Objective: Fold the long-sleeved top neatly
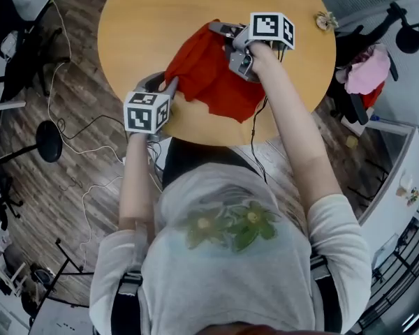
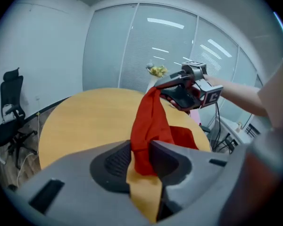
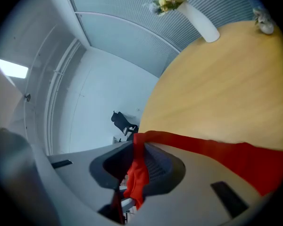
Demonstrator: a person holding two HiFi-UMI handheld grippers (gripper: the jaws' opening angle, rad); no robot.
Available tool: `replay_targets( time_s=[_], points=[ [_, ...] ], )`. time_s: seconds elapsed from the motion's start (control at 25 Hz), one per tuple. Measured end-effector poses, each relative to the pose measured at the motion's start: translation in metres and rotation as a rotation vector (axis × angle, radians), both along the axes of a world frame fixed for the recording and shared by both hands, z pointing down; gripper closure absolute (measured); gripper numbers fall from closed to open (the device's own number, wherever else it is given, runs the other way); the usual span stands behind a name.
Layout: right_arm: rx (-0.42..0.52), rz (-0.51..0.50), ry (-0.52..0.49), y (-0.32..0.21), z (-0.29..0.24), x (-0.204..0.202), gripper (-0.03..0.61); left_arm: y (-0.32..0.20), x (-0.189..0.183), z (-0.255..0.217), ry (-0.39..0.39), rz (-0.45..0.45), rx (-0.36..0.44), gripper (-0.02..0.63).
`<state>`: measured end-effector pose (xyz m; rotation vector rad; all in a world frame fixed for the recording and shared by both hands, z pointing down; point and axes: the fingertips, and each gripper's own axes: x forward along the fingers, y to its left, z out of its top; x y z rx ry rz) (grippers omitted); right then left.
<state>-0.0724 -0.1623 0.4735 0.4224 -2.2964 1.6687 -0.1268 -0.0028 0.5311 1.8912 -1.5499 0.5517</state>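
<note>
The red long-sleeved top (image 1: 211,77) is lifted above the near half of the round wooden table (image 1: 146,19), bunched and stretched between both grippers. My left gripper (image 1: 169,86) is shut on the top's near-left edge; in the left gripper view the red cloth (image 2: 149,126) runs up from its jaws (image 2: 142,150) towards the right gripper (image 2: 180,86). My right gripper (image 1: 225,31) is shut on the top's far edge. In the right gripper view a fold of the red cloth (image 3: 136,178) hangs pinched between the jaws (image 3: 137,149), and the rest trails off to the right.
A white vase with flowers (image 3: 198,19) and a small trinket (image 1: 327,21) stand at the table's far side. An office chair (image 2: 9,113) stands left of the table. A chair with pink cloth (image 1: 369,70) is at the right. Cables and a lamp stand (image 1: 47,139) lie on the floor.
</note>
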Motion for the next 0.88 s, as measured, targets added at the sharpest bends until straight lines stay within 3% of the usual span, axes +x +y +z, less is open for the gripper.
replay_targets(
  time_s=[0.12, 0.16, 0.2, 0.28, 0.36, 0.56, 0.64, 0.76, 0.88],
  points=[
    [-0.072, 0.004, 0.016, -0.01, 0.027, -0.043, 0.499, -0.001, -0.027, 0.028, 0.133, -0.055, -0.068, 0.494],
    [-0.072, -0.009, 0.027, -0.013, 0.037, -0.056, 0.485, 0.0, -0.038, 0.04, 0.199, -0.112, -0.095, 0.494],
    [-0.058, -0.03, 0.048, -0.016, 0.046, -0.067, 0.43, 0.001, -0.051, 0.05, 0.262, -0.189, -0.118, 0.494],
    [0.01, -0.088, 0.104, -0.026, 0.054, -0.082, 0.4, 0.007, -0.077, 0.06, 0.355, -0.347, -0.134, 0.486],
    [0.135, -0.176, 0.158, -0.039, 0.051, -0.093, 0.402, 0.012, -0.095, 0.058, 0.397, -0.424, -0.122, 0.482],
    [0.536, -0.531, 0.409, -0.066, 0.08, -0.114, 0.402, -0.008, -0.087, 0.077, 0.434, -0.414, -0.171, 0.474],
    [0.667, -0.704, 0.513, -0.065, 0.104, -0.118, 0.402, -0.012, -0.077, 0.094, 0.405, -0.423, -0.22, 0.471],
    [0.791, -0.921, 0.614, -0.065, 0.133, -0.124, 0.401, -0.009, -0.074, 0.111, 0.319, -0.453, -0.276, 0.471],
    [0.824, -1.056, 0.632, -0.067, 0.151, -0.139, 0.401, -0.009, -0.081, 0.112, 0.246, -0.471, -0.295, 0.471]
  ],
)
